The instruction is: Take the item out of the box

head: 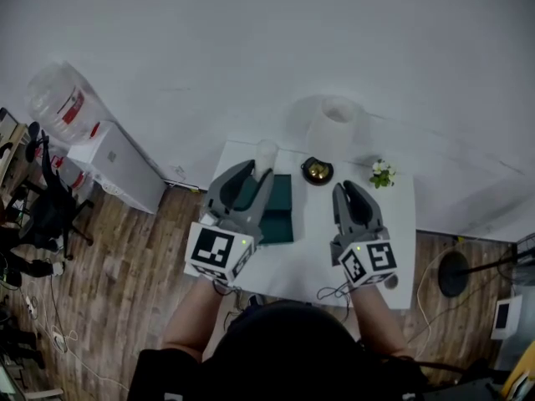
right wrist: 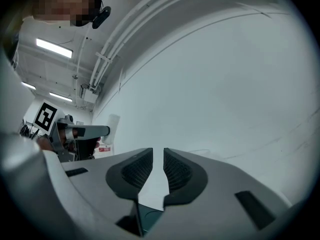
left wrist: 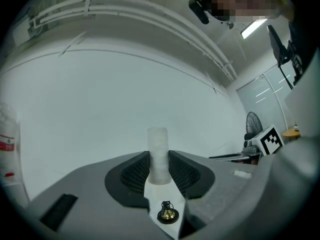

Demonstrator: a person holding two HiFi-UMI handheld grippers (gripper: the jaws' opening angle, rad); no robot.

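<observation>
The head view is looking steeply down on the bench (head: 311, 236); both gripper views are facing level, sharing the white wall (left wrist: 125, 99).

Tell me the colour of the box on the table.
The box is dark green, clearest in the head view.

White cylinder (head: 266, 154) in left gripper (head: 256, 172)

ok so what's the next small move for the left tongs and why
Probably carry the tube sideways and lower it onto the bare table beside the box. The left tongs are shut on the tube and hold it up clear of the open box, so it already looks taken out; setting it down seems to be what is left.
</observation>
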